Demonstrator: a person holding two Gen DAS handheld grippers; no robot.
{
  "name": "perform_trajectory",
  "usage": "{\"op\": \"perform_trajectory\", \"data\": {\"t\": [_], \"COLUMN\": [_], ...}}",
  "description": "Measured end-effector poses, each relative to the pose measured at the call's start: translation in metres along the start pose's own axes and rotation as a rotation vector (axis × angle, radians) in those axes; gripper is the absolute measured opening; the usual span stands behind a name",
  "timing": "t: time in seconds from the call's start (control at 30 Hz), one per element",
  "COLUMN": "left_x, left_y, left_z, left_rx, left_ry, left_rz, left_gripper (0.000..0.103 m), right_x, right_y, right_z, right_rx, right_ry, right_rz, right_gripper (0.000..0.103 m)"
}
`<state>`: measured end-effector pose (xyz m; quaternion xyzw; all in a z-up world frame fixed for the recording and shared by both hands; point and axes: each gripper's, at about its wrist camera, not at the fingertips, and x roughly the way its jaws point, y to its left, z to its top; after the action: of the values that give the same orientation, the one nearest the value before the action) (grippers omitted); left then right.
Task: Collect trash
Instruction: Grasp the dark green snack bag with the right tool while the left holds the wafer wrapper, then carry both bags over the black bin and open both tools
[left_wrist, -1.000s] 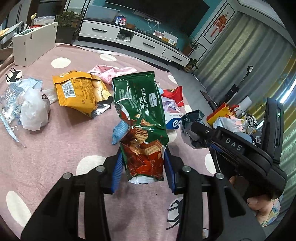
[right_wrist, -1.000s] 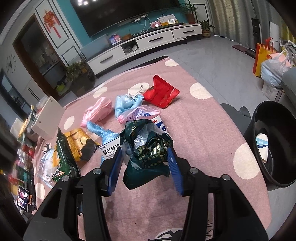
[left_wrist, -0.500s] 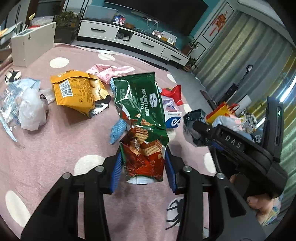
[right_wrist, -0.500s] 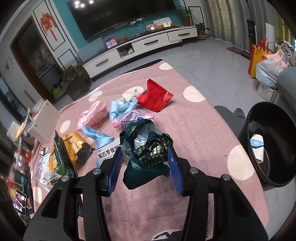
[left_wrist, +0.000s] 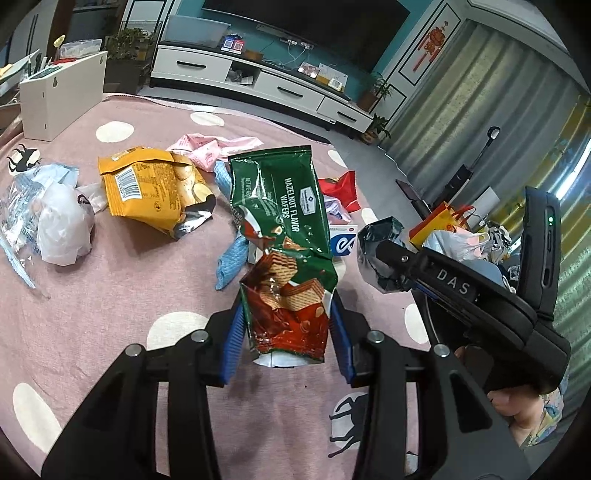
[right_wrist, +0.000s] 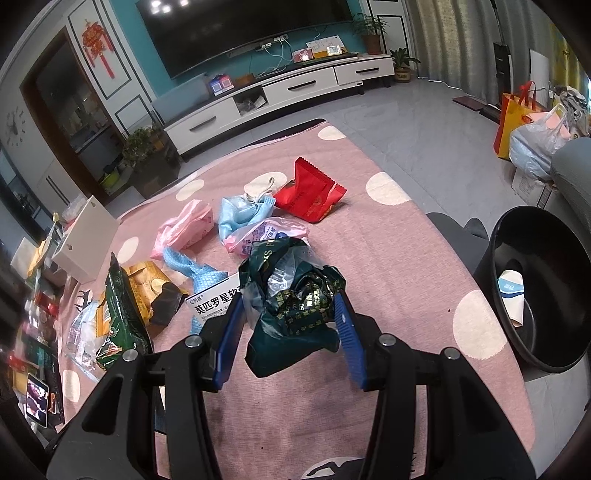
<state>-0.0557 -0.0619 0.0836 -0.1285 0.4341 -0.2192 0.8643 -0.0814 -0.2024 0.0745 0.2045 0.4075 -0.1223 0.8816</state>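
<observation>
My left gripper (left_wrist: 286, 325) is shut on the lower end of a green hazelnut wafer bag (left_wrist: 284, 221), which stands up off the pink dotted cloth (left_wrist: 110, 295). In the right wrist view, my right gripper (right_wrist: 290, 321) is shut on a crumpled dark green wrapper (right_wrist: 295, 295) above the cloth. The same wrapper (left_wrist: 376, 240) shows in the left wrist view at the tip of the other gripper. A black bin (right_wrist: 539, 288) stands beside the cloth's right edge, to the right of my right gripper, with a paper cup (right_wrist: 511, 295) inside.
Loose trash lies on the cloth: an orange chip bag (left_wrist: 147, 192), clear plastic bags (left_wrist: 55, 221), a pink wrapper (right_wrist: 181, 229), a blue mask (right_wrist: 240, 214), a red packet (right_wrist: 310, 195) and a white medicine box (right_wrist: 210, 299). A white box (left_wrist: 59, 96) stands far left.
</observation>
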Motion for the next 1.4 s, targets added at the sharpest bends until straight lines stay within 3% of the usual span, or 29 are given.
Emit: {"op": "perform_trajectory", "data": {"t": [0.8, 1.03, 1.4], "left_x": [0.0, 0.011, 0.065], "left_y": [-0.009, -0.042, -0.129], "left_z": [0.002, 0.01, 0.003], "left_rx": [-0.012, 0.033, 0.175], "left_ry": [-0.011, -0.023, 0.062], "left_rz": [-0.016, -0.041, -0.139], "left_gripper": [0.042, 0.042, 0.042], "right_x": [-0.016, -0.042, -0.087], "right_y": [-0.027, -0.071, -0.162], "right_z": [0.009, 0.016, 0.007], "right_rx": [0.065, 0.184, 0.449], "right_ry": [-0.053, -0.131, -0.252], "right_rz": [-0.03, -0.091, -0.218], "right_gripper": [0.05, 0.05, 0.05]}}
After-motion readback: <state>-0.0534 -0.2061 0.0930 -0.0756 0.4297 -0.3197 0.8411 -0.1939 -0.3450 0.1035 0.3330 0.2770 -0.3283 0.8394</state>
